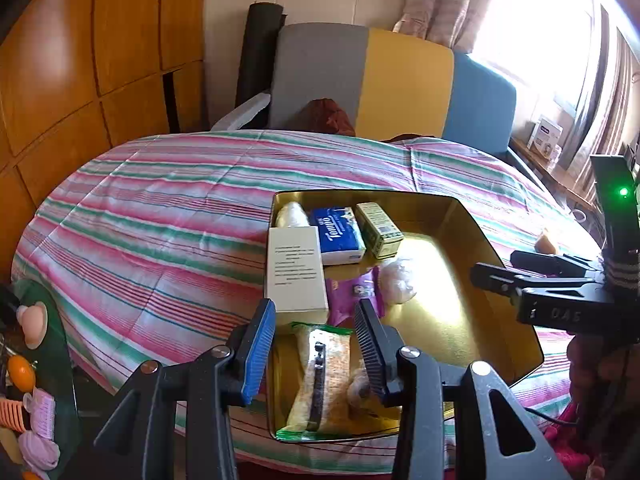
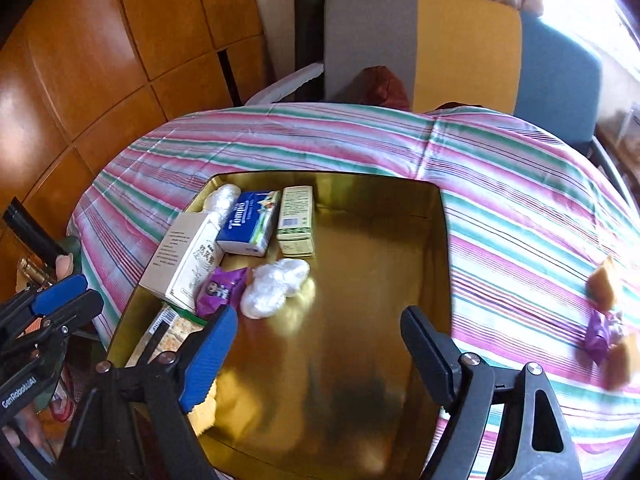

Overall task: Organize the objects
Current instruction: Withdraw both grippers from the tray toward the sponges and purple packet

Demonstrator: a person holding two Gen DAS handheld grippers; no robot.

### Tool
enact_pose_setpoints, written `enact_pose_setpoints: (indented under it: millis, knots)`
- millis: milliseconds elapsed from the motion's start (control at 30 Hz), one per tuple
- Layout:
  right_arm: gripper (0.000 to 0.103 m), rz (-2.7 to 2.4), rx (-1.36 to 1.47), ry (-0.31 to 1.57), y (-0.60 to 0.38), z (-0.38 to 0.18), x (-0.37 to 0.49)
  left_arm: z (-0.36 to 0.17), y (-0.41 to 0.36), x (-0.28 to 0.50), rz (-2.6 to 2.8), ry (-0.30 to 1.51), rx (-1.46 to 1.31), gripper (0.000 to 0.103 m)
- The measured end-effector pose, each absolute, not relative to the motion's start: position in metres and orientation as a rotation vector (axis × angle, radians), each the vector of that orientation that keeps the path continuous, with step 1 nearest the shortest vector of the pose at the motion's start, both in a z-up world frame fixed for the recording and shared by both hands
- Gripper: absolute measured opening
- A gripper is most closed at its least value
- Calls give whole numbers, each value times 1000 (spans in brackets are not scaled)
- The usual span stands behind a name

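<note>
A gold tray (image 1: 480, 240) is seen on a striped cloth (image 1: 160, 220), its left side filled, its right side bare.

Left wrist view, left to right. A white box (image 1: 296, 272) is noted at the tray's 9 o'clock edge, with a white wrapped roll (image 1: 292, 214) behind it at 11 o'clock. A blue tissue pack (image 1: 338, 234) lies just beside the box, and a green box (image 1: 379, 229) just beside the pack. A purple packet (image 1: 352, 294) and a clear bag (image 1: 396, 280) are seen nearer the tray's middle, touching each other. A cracker pack (image 1: 320, 376) lies at 7 o'clock, under the left gripper (image 1: 316, 344). The left jaws are held partly apart above that pack; nothing is seen clamped between them, and no pad is seen pressing on it.

Right wrist view, left to right. The right gripper (image 2: 320, 344) is held over the bare gold floor at 6 o'clock, jaws wide apart, nothing between them. On the cloth at 3 o'clock, well apart from the tray, a tan cake (image 2: 604, 282), a second purple packet (image 2: 600, 334) and another tan cake (image 2: 622, 362) are seen, blurred.
</note>
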State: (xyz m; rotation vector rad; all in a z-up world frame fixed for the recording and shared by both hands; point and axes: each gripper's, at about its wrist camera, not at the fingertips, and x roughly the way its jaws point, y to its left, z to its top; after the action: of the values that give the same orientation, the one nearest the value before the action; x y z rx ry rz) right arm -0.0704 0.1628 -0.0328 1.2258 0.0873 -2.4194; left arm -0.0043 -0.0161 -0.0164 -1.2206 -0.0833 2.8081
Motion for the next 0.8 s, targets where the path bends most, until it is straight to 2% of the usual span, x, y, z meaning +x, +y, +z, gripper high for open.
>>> enact_pose_setpoints:
  millis: [800]
  knots:
    - [93, -2767, 1248, -70, 341, -4, -72, -1, 62, -15, 2684, 105, -1167, 41]
